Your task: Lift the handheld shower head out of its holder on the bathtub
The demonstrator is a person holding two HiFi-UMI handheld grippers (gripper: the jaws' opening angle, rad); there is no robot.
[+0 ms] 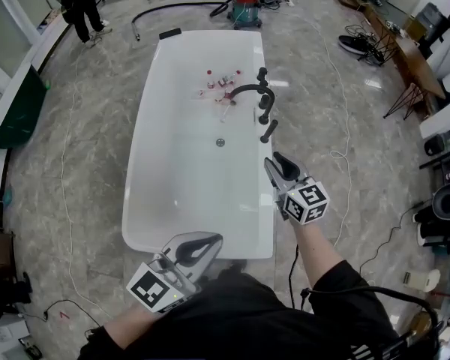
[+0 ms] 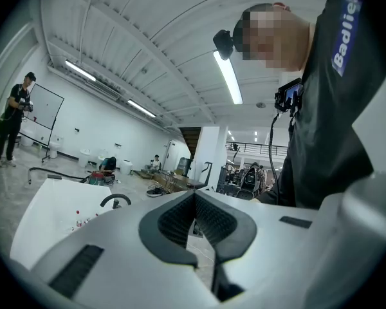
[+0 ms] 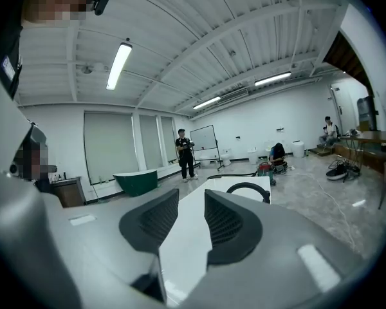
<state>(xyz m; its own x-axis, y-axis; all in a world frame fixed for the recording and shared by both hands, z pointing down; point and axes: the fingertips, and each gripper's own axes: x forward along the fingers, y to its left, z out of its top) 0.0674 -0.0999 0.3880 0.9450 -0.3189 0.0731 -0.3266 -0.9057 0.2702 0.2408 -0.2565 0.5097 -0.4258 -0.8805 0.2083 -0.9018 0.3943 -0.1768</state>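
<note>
A white bathtub (image 1: 146, 126) fills the middle of the head view. On its right rim stand a black arched faucet (image 1: 244, 90), black knobs, and the black handheld shower head (image 1: 268, 131) upright in its holder. My right gripper (image 1: 276, 161) hovers over that rim just short of the shower head; its jaws are open with nothing between them (image 3: 192, 195). The faucet arch (image 3: 248, 188) shows beyond its right pad. My left gripper (image 1: 212, 239) hangs at the tub's near end, jaws shut and empty (image 2: 194, 195).
Small bottles (image 1: 221, 82) lie inside the tub near the faucet, with the drain (image 1: 220, 142) below them. A red vacuum (image 1: 246, 10) and black hose (image 1: 172, 7) sit beyond the tub. A person (image 1: 79, 2) stands far left. Cables and tables (image 1: 405, 47) line the right side.
</note>
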